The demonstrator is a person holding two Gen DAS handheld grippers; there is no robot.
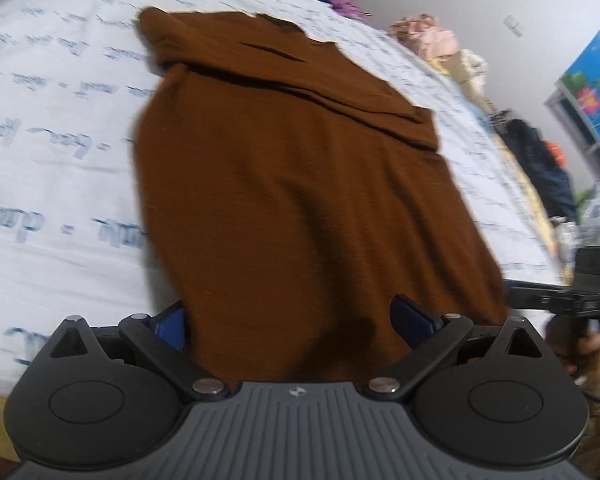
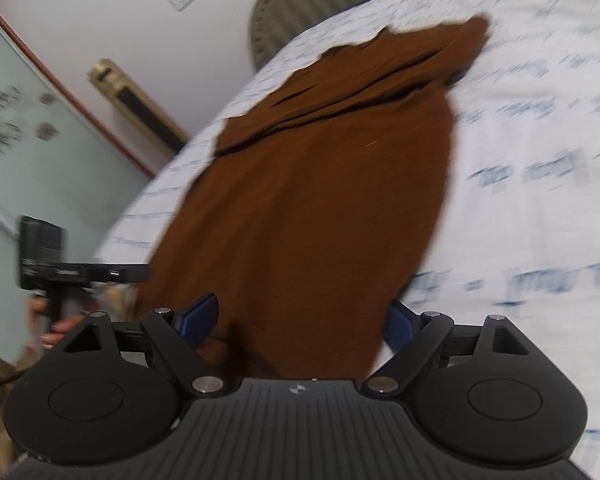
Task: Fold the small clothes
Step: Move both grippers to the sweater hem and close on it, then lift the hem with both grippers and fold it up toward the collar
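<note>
Two handheld tongs sit at the near hem of one brown garment that lies spread on a bed with a white bedsheet printed in blue script. The cloth runs lengthwise away from both cameras, with its far end already doubled over into a thick band, so the shape is narrow and ready for a lengthwise fold.

The left tongs hold the left near corner; the blue fingers stand wide apart with the fabric draped between them and over the body, so whether they pinch anything cannot be told. The right tongs sit at the other near corner in the same way, fingers spread and cloth bunched between them.

Holding both corners level probably serves to lift the hem evenly and carry it toward the far band. Both views are blurred by motion.

A grey pillow lies at the head of the bed, and a pink bundle rests beside it.
</note>
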